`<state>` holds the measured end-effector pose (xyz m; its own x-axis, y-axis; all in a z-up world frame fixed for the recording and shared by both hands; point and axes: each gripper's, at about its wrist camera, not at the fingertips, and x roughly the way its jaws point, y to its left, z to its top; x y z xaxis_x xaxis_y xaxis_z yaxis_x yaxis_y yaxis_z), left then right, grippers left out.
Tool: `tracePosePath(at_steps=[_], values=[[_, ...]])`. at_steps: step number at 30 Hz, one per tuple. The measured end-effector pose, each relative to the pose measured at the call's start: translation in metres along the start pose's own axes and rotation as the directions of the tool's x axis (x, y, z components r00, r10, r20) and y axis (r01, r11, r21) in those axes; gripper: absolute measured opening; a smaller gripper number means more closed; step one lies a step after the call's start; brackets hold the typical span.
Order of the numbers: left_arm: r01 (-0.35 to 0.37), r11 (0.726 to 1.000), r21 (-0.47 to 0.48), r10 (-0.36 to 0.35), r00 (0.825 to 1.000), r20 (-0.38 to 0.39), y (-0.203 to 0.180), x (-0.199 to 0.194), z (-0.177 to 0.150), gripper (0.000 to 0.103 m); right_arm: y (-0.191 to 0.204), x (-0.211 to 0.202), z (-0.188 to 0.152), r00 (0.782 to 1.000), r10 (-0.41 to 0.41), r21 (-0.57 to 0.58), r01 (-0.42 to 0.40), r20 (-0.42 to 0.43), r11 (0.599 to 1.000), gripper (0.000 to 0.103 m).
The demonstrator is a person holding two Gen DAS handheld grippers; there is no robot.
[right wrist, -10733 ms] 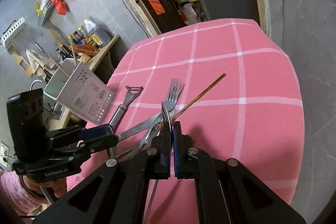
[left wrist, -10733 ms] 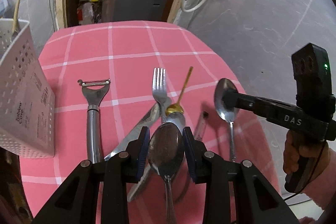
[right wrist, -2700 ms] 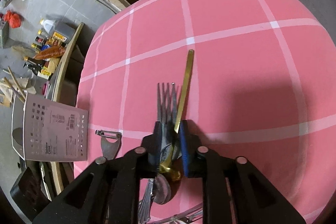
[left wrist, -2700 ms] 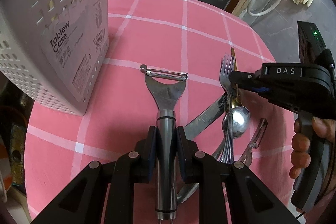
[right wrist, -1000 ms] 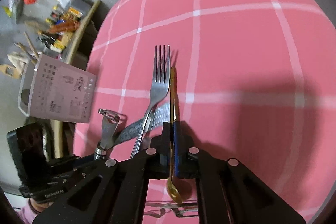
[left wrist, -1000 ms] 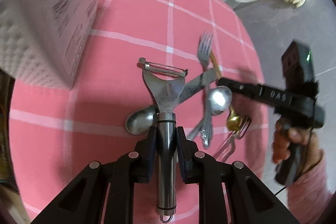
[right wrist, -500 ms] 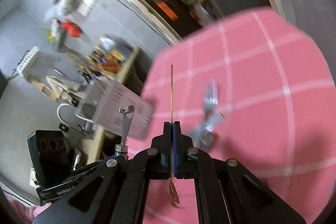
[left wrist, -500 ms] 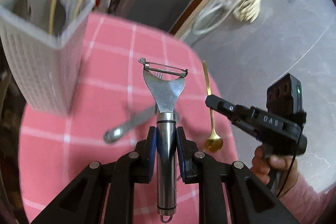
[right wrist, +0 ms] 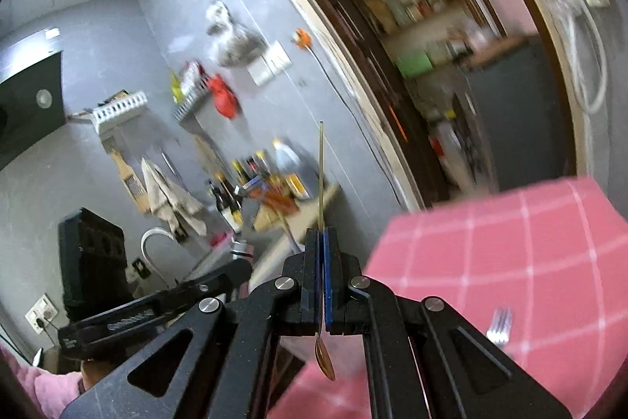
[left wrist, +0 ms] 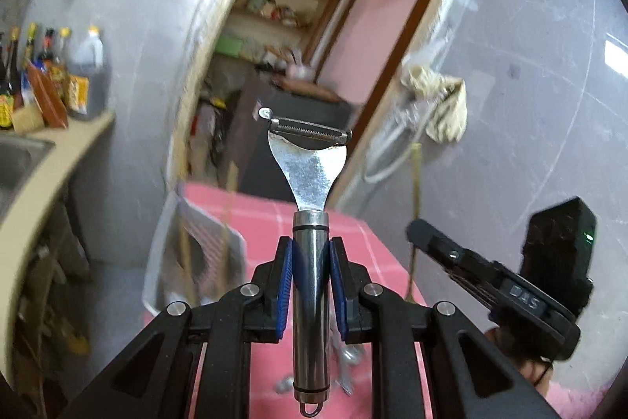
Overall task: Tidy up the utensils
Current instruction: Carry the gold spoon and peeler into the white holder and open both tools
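Transport is the step in hand: both tools are lifted clear of the pink checked tablecloth (right wrist: 530, 262) and seem bound for the white perforated plastic utensil basket (left wrist: 204, 254), which stands at the cloth's left edge in the left wrist view, blurred. The left gripper (left wrist: 311, 277) has its blue ribbed pads pressed on the round, polished handle of a stainless-steel Y-shaped peeler (left wrist: 310, 183), serrated blade up and hanging loop at the bottom. The right gripper (right wrist: 323, 277) is fully closed on the thin stem of a slender gold-coloured spoon (right wrist: 322, 214), its small bowl hanging below the fingers. A steel fork (right wrist: 498, 326) lies on the cloth, with other cutlery blurred under the peeler. Next, I judge, each tool must be carried over the basket's open top, tipped upright and released; the smooth steel handle could slip if the grip eases early.
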<state>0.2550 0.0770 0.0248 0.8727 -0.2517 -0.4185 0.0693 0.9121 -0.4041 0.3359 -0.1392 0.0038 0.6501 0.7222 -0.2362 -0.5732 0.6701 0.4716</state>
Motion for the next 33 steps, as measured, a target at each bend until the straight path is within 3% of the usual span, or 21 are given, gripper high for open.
tracePosePath(at_steps=[3, 5, 10, 20, 33], values=[[0.005, 1.0, -0.013, -0.004, 0.998, 0.057, 0.019, -0.006, 0.015, 0.017, 0.019, 0.014, 0.012, 0.998, 0.029, -0.017, -0.028, 0.059, 0.999, 0.002], [0.044, 0.997, -0.06, -0.037, 0.993, 0.112, 0.035, -0.004, 0.025, 0.017, 0.025, 0.019, 0.015, 0.994, 0.051, -0.017, -0.05, 0.098, 0.999, 0.002], [0.055, 0.995, -0.087, -0.04, 0.984, 0.174, 0.061, 0.01, 0.026, 0.017, 0.03, 0.05, -0.001, 0.987, 0.08, 0.027, -0.084, 0.142, 0.996, 0.002], [0.03, 0.998, -0.059, -0.019, 0.983, 0.182, 0.079, 0.038, 0.001, 0.018, 0.009, 0.091, -0.054, 0.994, 0.056, 0.11, -0.066, 0.093, 0.992, 0.002], [0.037, 0.997, 0.074, -0.043, 0.995, 0.091, 0.072, 0.035, -0.018, 0.018, 0.002, 0.09, -0.075, 0.999, 0.035, 0.051, -0.033, -0.03, 0.998, 0.003]])
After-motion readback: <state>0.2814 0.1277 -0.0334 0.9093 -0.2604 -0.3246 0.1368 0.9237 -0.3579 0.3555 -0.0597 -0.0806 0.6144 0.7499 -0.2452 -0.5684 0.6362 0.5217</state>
